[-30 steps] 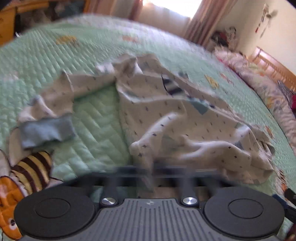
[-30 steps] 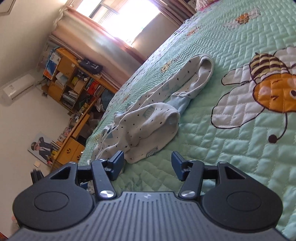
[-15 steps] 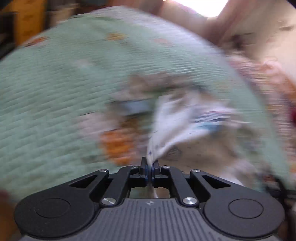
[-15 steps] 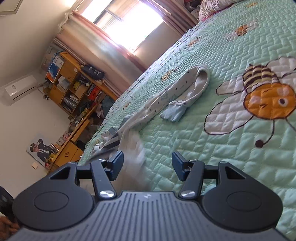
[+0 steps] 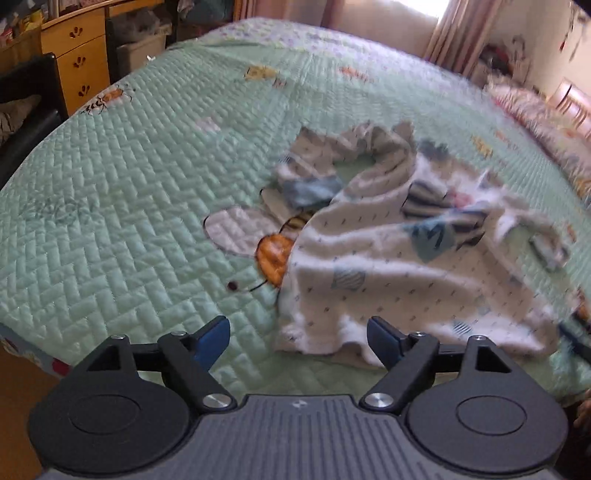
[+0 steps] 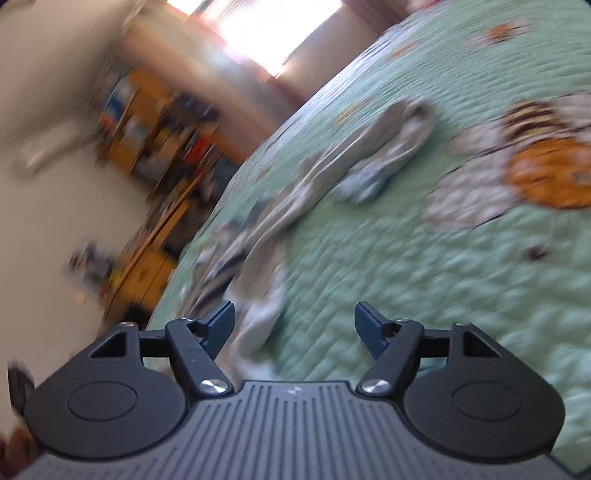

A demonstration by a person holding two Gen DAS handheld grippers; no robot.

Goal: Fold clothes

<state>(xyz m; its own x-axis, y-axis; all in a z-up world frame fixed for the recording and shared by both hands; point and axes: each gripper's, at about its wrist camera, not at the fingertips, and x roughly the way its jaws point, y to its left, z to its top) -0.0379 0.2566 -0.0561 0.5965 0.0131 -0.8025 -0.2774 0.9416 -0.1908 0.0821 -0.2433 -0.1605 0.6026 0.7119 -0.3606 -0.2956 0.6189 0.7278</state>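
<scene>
Left wrist view: left tool [image 5: 298,336] tilts down, jaws opening, over the rumpled garment [image 5: 399,258], gripping nothing.

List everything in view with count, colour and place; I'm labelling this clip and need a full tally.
garment: one, white with small dark marks and blue patches, crumpled on the bed, partly over the bee picture
bedspread: one, pale green, quilted, covering the bed
bee picture: one, orange and white, on the bedspread
cabinet: one, yellow wood, beyond the bed
curtain: pinkish, at the window
left claw: black with blue pads, opening, nothing pinched
right claw: same colours, opening, nothing pinched
</scene>
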